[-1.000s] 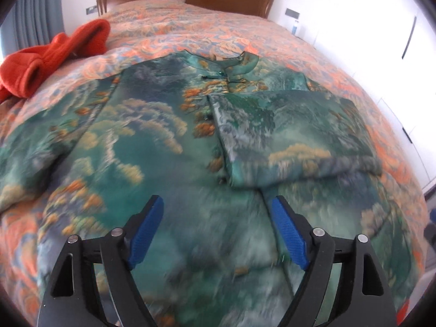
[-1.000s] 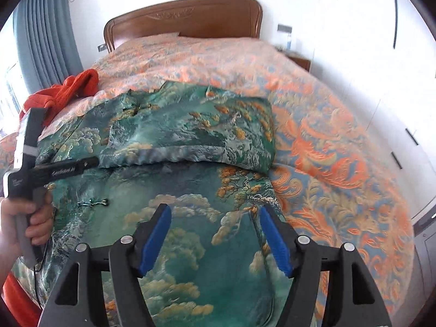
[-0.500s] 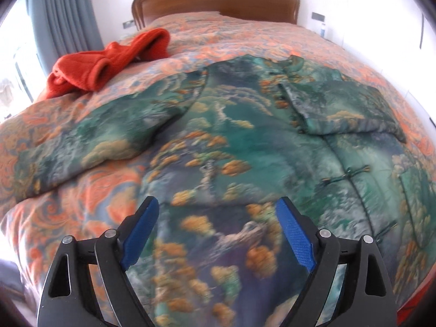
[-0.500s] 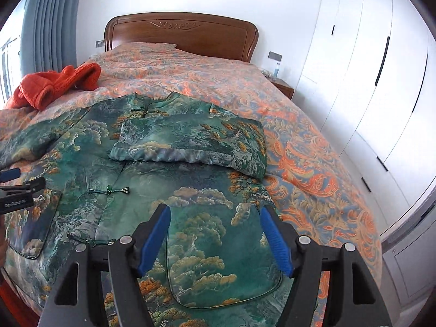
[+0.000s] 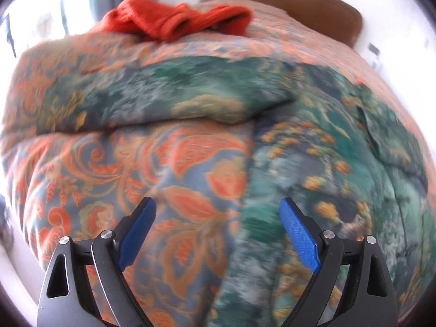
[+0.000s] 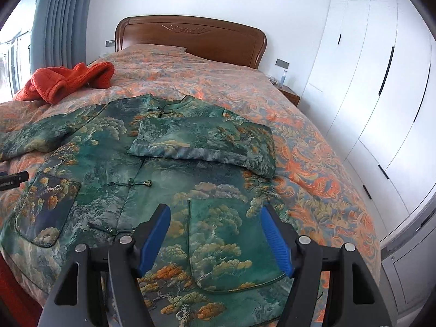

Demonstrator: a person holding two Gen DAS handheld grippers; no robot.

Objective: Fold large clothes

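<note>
Green brocade jacket (image 6: 114, 169) lies flat on bed (image 6: 313, 163), right sleeve (image 6: 207, 141) already folded across chest; left gripper (image 5: 216, 234) has swung toward spread left sleeve (image 5: 163, 103), jaws apart, empty; right gripper (image 6: 215, 238) hovers open over hem; left sleeve next

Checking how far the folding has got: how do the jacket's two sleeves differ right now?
The right sleeve is folded across the jacket's chest; the left sleeve lies stretched out sideways on the bedspread. The right sleeve sits on the jacket itself; the left sleeve rests on bedding, below the orange garment. Both share the green landscape print.
</note>
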